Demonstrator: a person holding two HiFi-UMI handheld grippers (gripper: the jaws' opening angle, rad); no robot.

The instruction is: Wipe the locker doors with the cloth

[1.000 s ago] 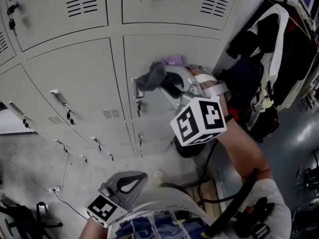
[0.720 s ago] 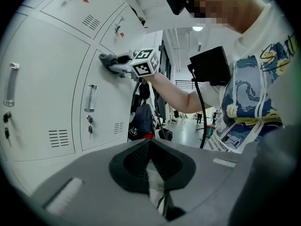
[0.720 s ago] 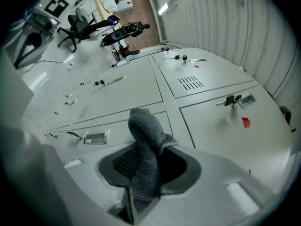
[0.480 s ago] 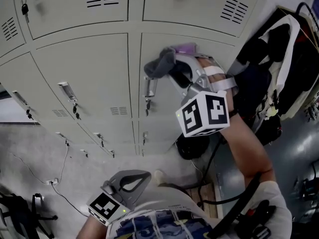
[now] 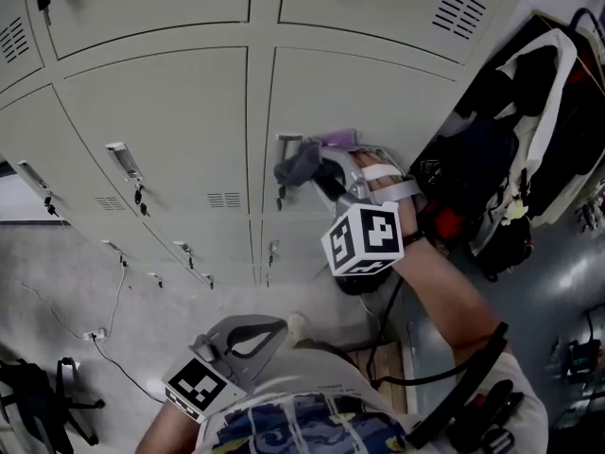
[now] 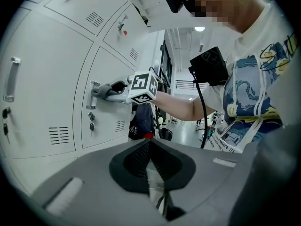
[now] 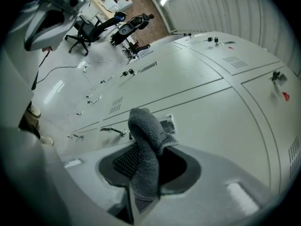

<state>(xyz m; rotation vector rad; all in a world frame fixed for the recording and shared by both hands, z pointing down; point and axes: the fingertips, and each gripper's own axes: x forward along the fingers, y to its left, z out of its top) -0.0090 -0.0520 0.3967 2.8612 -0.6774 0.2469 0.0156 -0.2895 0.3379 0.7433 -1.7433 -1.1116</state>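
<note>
"Where's the cloth [image 5: 295, 164] right now?"

"Just about dead centre from where the person's head camera looks, a touch toward 12 o'clock. It's up at the latch handle [image 5: 287, 141] of the lower locker door [image 5: 359, 93], on that door's left edge. From the left gripper's side its free end looks pressed to the handle."

"What does it look like?"

"Dark grey and fuzzy, like terry towelling. It's bunched into a thick fold that stands up out of the jaws and droops over at the top, with one corner sticking out toward 3 o'clock."

"So the right gripper [image 5: 319, 162] has it?"

"Yes. Its jaws are closed tight on the lower part of the cloth, which fills the gap between them. The marker cube [image 5: 364, 239] rides behind it, toward 5 o'clock, with the forearm running down to the corner."

"And the other one?"

"The left gripper [image 5: 248, 337] hangs low at 7 o'clock, close to the person's shirt and well apart from the lockers. Its jaws are drawn together with nothing between them."

"Anything else near the door?"

"A small key [image 5: 280, 195] dangles just below the handle. Dark bags and clothing [image 5: 510, 130] hang beside the lockers at 2 to 3 o'clock."
</note>
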